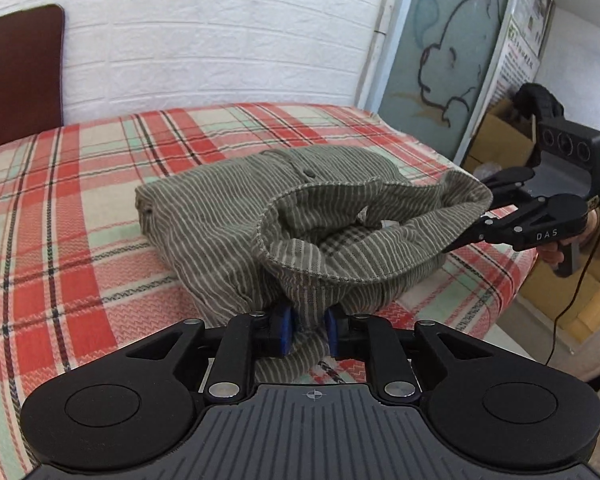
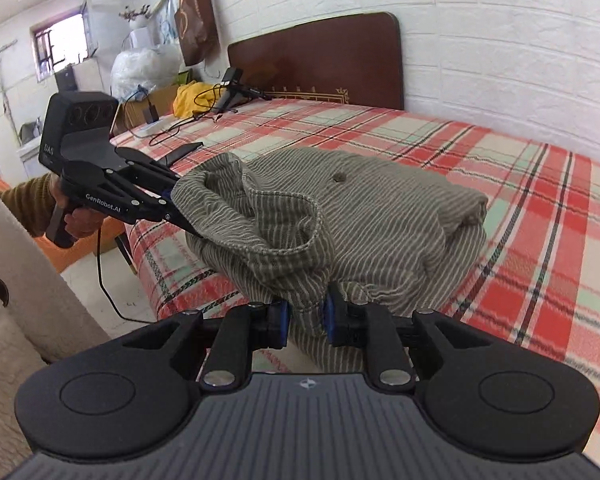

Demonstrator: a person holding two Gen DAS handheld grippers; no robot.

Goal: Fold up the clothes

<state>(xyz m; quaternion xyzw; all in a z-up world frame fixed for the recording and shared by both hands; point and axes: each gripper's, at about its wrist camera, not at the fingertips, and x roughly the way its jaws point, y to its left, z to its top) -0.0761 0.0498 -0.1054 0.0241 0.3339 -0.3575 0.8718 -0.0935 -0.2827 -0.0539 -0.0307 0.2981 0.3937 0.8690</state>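
A grey-green striped garment [image 1: 220,208] [image 2: 400,208] lies bunched on the plaid bed cover [image 1: 80,200] [image 2: 520,220], its open hem raised toward me. My left gripper [image 1: 309,332] [image 2: 190,208] sits low at the near hem. Its jaws stand apart, and a fold of the cloth lies loosely between the blue pads [image 1: 286,332]. My right gripper [image 2: 306,320] [image 1: 464,216] is at the other end of the same hem, shut on a thick bunch of the striped cloth. A hand grips each handle.
A dark wooden headboard [image 2: 320,60] [image 1: 20,72] stands against the white brick wall. Cables and a black device [image 2: 188,120] lie on the far corner of the bed beside a yellow cloth [image 2: 196,96]. Cardboard boxes [image 1: 500,136] and a cartoon panel [image 1: 440,60] stand past the bed's edge.
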